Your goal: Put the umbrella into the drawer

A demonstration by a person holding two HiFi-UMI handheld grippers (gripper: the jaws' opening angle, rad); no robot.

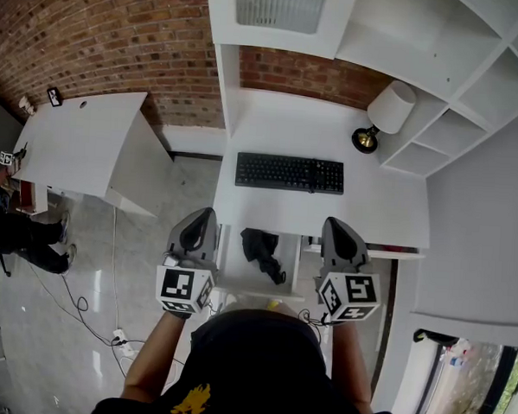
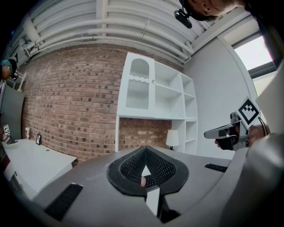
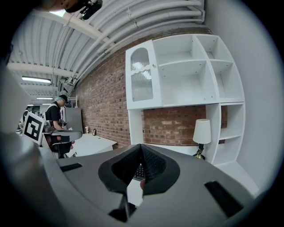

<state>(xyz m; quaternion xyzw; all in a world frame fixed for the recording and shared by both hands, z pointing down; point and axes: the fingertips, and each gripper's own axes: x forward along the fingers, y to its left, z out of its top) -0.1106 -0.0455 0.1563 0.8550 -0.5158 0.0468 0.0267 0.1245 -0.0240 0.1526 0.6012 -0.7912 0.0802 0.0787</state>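
Umbrella [image 1: 263, 252], floppy black fabric, in white drawer [image 1: 235, 266]; left tongs [image 1: 207, 214], right tongs [image 1: 333, 222] pressed together.

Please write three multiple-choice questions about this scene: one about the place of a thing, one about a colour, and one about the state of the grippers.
1. Where does the umbrella lie?
A. on the side table
B. in the open drawer under the desk top
C. on the floor

2. What colour is the lamp shade?
A. white
B. red
C. black

3. How do the jaws of the left gripper and the right gripper stand?
A. both shut, holding nothing
B. both wide open
C. both shut on the umbrella

Answers:
1 B, the head view shows it inside the drawer.
2 A, the shade is white against the brick.
3 A, each gripper view shows its jaws together with nothing between them.
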